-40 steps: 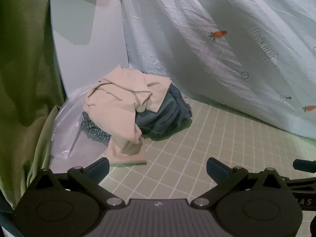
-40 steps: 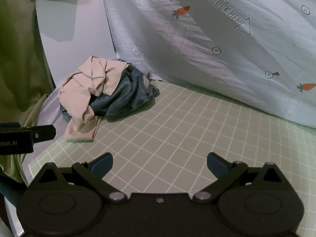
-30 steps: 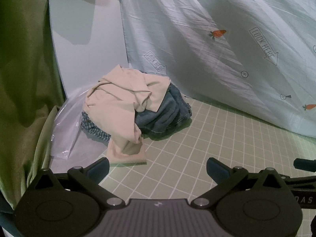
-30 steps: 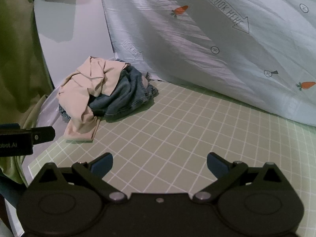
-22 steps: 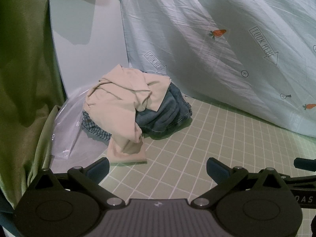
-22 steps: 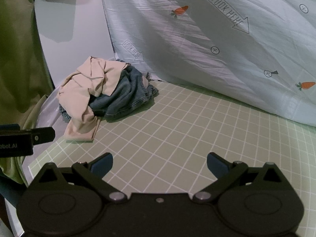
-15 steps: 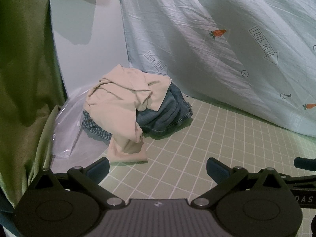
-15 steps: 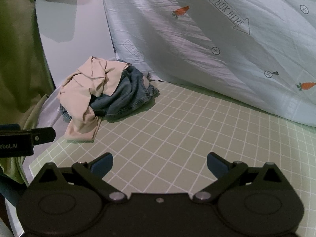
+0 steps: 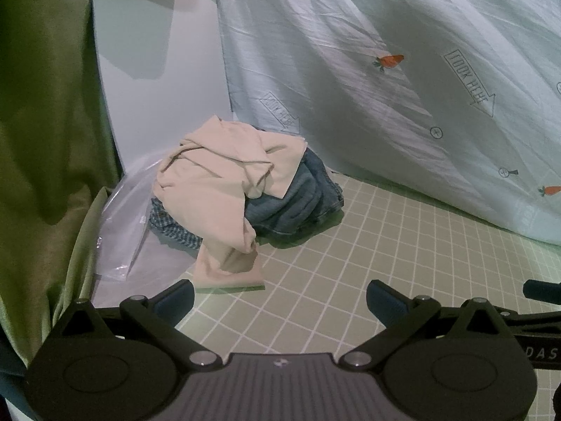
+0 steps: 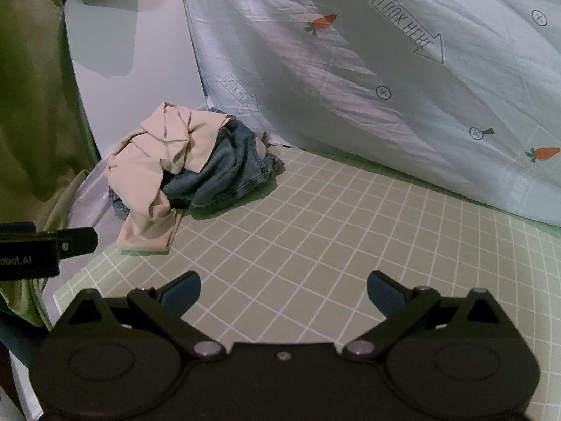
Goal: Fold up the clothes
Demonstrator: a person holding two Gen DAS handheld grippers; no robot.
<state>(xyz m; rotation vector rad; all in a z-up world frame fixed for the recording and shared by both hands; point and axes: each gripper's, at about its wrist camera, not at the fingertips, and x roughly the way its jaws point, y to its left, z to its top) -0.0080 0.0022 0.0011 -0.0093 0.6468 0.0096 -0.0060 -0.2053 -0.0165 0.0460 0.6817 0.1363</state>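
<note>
Clothes [image 9: 238, 193] lie in a heap at about eleven o'clock from our left gripper [image 9: 280, 303], well ahead of it on the far left corner of the mat [image 9: 350, 280].

Nearest us, the left gripper has its jaws spread wide, with nothing between its blue pads [image 9: 177, 300]; only bare mat shows in the gap. Our right gripper [image 10: 283, 289] is the same: jaws wide apart, nothing held, over the gridded mat. In the right wrist view the left gripper's body pokes in at nine o'clock; in the left wrist view the right one shows at three o'clock.

Further out, the heap sits at ten o'clock in the right wrist view [image 10: 182, 161]. A beige top [image 9: 217, 182] lies crumpled over the pile, one end trailing down flat onto the mat toward us. Jeans [image 9: 298, 200] are bunched under it on the right, and a checked piece [image 9: 171, 228] peeks out on the left, resting on a clear plastic bag [image 9: 119, 231].

Beyond the heap, a white board [image 9: 157, 70] stands at twelve o'clock. A pale sheet [image 9: 385, 87] with carrots and arrows hangs from one to three o'clock, and a green curtain [image 9: 45, 122] fills nine o'clock.
</note>
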